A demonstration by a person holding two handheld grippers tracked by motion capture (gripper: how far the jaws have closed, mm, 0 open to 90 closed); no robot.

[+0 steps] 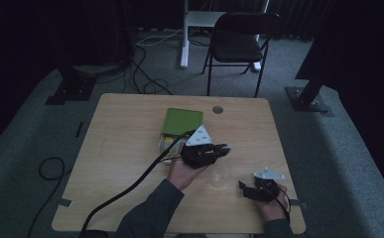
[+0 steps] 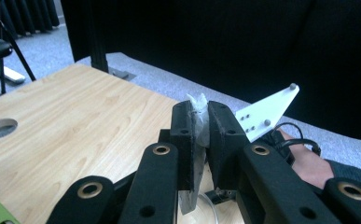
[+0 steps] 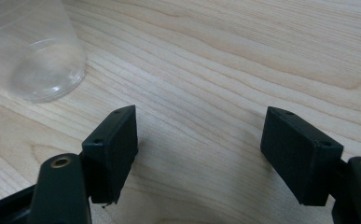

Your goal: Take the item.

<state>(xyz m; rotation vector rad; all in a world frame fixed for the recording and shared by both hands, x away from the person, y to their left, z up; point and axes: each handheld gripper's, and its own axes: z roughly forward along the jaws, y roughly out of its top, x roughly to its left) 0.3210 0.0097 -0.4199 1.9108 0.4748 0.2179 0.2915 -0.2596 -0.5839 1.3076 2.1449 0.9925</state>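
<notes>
Left tool pinches a small white packet above the clear cup near the counter's near edge, right tool spread low beside the cup, green box mid-counter.

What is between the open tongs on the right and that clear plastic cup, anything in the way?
Nothing visible. The right tongs sit open on bare wood, and the clear plastic cup stands just ahead and to one side. The table between them looks bare. The left tongs, shut on a white packet, hover above the cup.
</notes>
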